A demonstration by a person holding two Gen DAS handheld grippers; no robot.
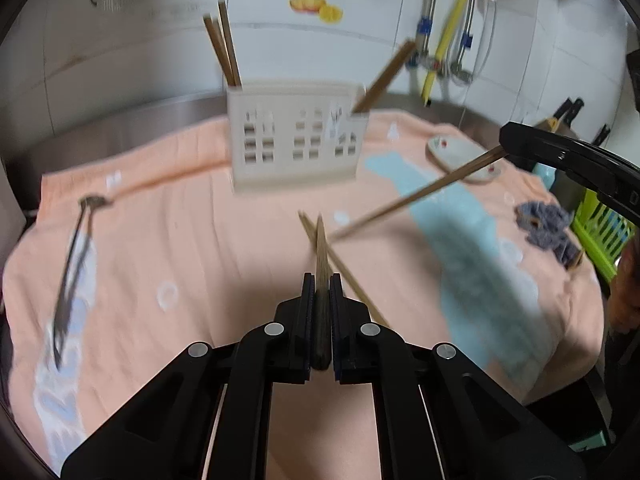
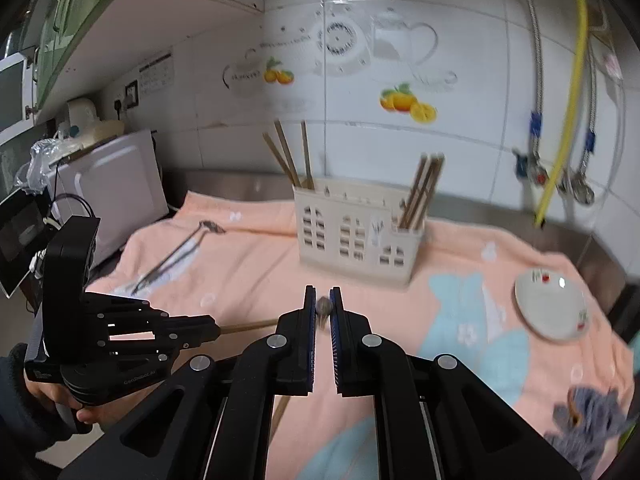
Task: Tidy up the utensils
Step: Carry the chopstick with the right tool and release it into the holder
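A beige utensil holder (image 1: 294, 136) (image 2: 352, 232) stands on the peach towel (image 1: 208, 248), with brown chopsticks upright at its left end (image 1: 224, 46) and right end (image 1: 384, 76). My left gripper (image 1: 321, 280) is shut on a wooden chopstick (image 1: 320, 248) that points toward the holder. My right gripper (image 2: 323, 294) is shut on the end of another chopstick (image 2: 323, 306); in the left wrist view that chopstick (image 1: 416, 196) slants down to the towel from the right gripper (image 1: 505, 148). One more chopstick (image 1: 344, 276) lies on the towel under my left gripper.
Metal tongs (image 1: 74, 264) (image 2: 176, 256) lie on the towel at the left. A white saucer (image 2: 552, 304) (image 1: 460, 158) sits at the right, a grey cloth (image 1: 548, 232) beyond it. A microwave (image 2: 108, 184) stands at the far left. Pipes and a yellow hose (image 2: 568, 96) hang on the tiled wall.
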